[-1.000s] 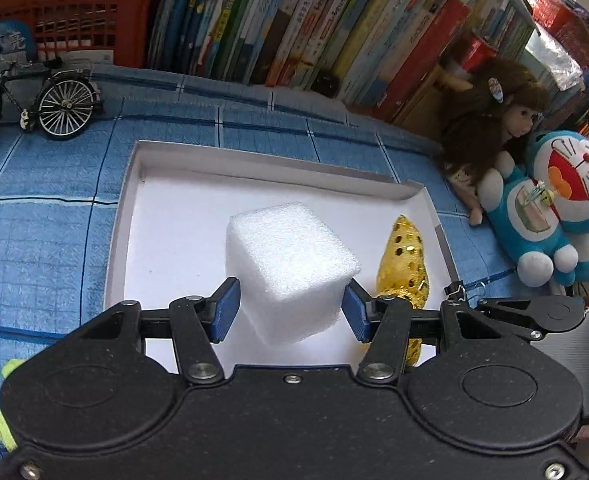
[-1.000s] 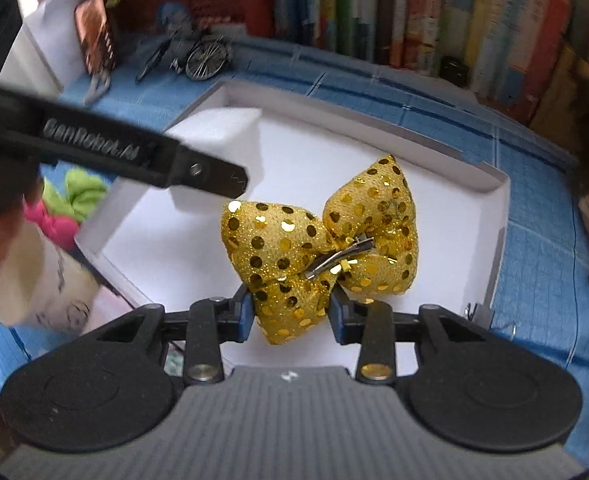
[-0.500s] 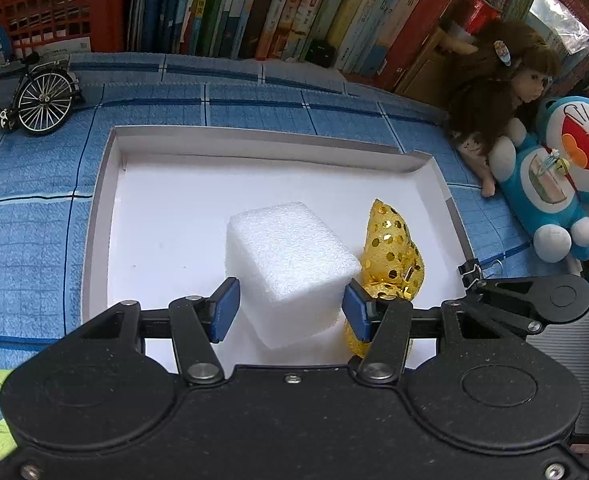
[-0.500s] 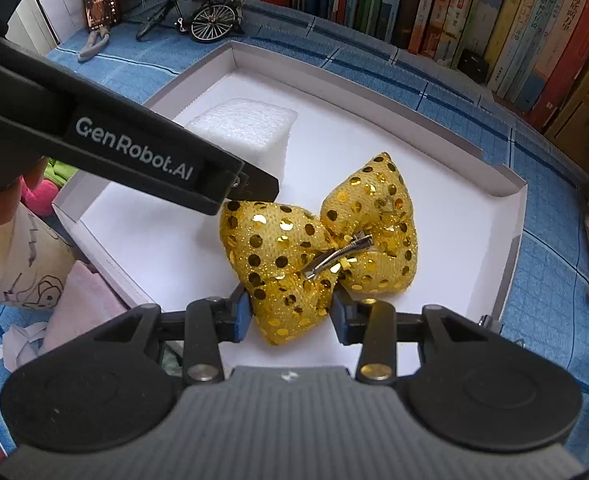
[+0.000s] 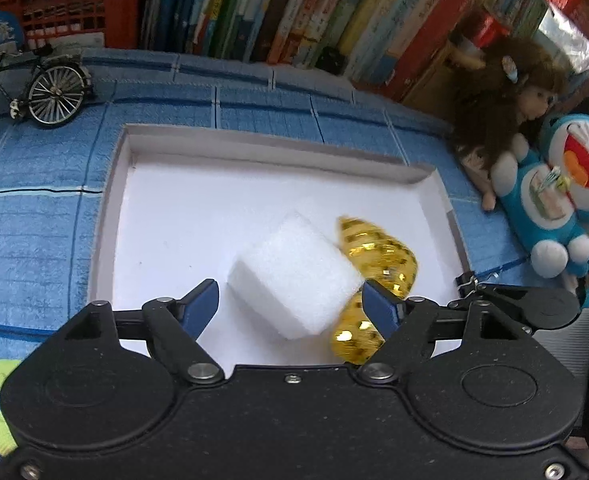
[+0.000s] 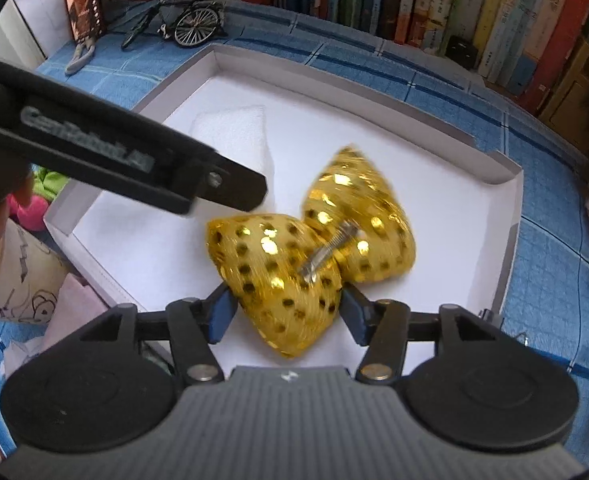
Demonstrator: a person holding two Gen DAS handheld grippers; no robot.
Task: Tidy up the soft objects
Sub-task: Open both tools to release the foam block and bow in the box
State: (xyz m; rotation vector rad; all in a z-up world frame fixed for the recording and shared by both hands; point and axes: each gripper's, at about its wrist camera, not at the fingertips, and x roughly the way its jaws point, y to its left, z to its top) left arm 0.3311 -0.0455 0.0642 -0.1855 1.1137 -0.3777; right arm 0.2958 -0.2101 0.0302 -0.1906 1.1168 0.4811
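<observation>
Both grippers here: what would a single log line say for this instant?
left gripper: open, foam block between fingers | right gripper: open around gold sequin bow | both objects in white tray

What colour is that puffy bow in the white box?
The bow is shiny gold with round sequin spots and a silver clip, best seen in the right wrist view.

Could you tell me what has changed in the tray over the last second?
The left claw has opened, releasing the foam block, which now rests tilted in the white tray. The right claw has widened around the gold bow. The bow and tray stayed put.
</observation>
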